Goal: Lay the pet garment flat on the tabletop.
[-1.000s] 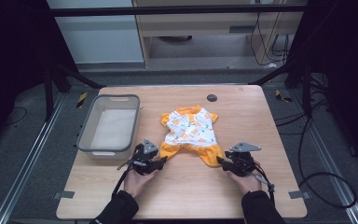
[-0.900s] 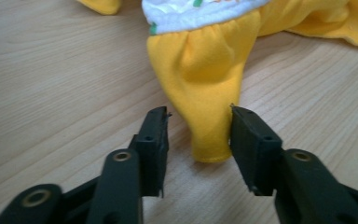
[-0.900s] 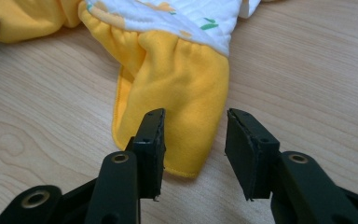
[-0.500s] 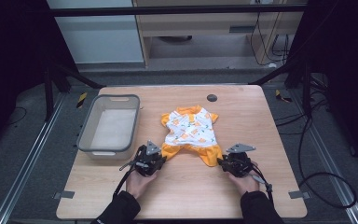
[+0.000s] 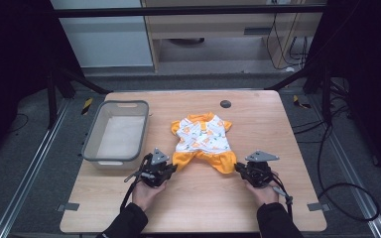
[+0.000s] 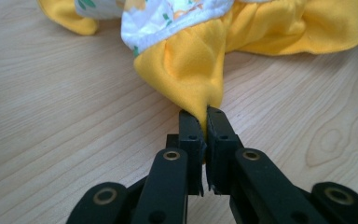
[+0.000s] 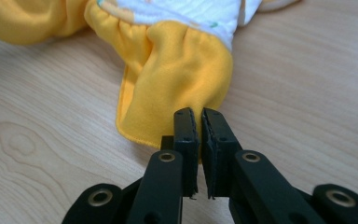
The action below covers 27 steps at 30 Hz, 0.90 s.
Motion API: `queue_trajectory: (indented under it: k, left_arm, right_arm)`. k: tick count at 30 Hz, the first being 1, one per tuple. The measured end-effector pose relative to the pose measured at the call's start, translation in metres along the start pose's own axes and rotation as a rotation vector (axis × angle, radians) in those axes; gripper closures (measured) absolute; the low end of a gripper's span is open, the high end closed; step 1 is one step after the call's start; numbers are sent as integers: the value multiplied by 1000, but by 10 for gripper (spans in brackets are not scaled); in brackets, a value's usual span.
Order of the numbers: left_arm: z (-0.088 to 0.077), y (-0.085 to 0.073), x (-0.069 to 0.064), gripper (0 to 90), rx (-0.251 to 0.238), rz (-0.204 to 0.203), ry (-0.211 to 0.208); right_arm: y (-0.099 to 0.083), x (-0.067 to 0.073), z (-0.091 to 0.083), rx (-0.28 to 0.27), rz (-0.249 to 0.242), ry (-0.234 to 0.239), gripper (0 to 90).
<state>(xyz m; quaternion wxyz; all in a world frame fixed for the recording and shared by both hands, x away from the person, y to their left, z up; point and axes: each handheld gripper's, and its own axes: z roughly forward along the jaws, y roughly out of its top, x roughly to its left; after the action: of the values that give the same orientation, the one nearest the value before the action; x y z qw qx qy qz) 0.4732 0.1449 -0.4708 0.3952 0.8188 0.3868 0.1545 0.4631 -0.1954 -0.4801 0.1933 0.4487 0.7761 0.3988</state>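
Where garment (image 5: 201,141) lies flat, each tool pinches one near leg.

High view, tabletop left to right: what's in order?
Grey bin → left gripper, shut on the garment's left leg → orange and white garment → right gripper, shut on its right leg.

On my table (image 5: 198,203), the small garment (image 5: 201,140) lies flat near the middle, legs toward me. The bin (image 5: 90,138) sits to its left, and a round grommet (image 5: 225,103) lies behind it near the far edge. My left gripper (image 5: 170,168) is at the garment's near-left leg (image 6: 186,70), my right gripper (image 5: 238,168) at its near-right leg (image 7: 177,84).
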Motion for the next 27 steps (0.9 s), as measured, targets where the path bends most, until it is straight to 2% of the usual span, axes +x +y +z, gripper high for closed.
queue_trajectory:
  k: [7,10,17,21,27]
  left_arm:
    - [-21,8,-1,863,-60,-7,-27]
    - [-29,11,-2,863,-75,-1,-41]
    - [-41,16,0,861,-98,-18,-66]
    - [-42,17,3,859,-96,-28,-58]
    - [-33,14,6,838,-60,0,15]
  right_arm:
    - [6,-1,-19,-72,-13,19,850]
    - [9,-1,-27,-99,-12,28,851]
    - [18,2,-42,-160,-22,53,854]
    - [20,3,-43,-160,-21,59,853]
    - [17,0,-37,-128,-11,34,846]
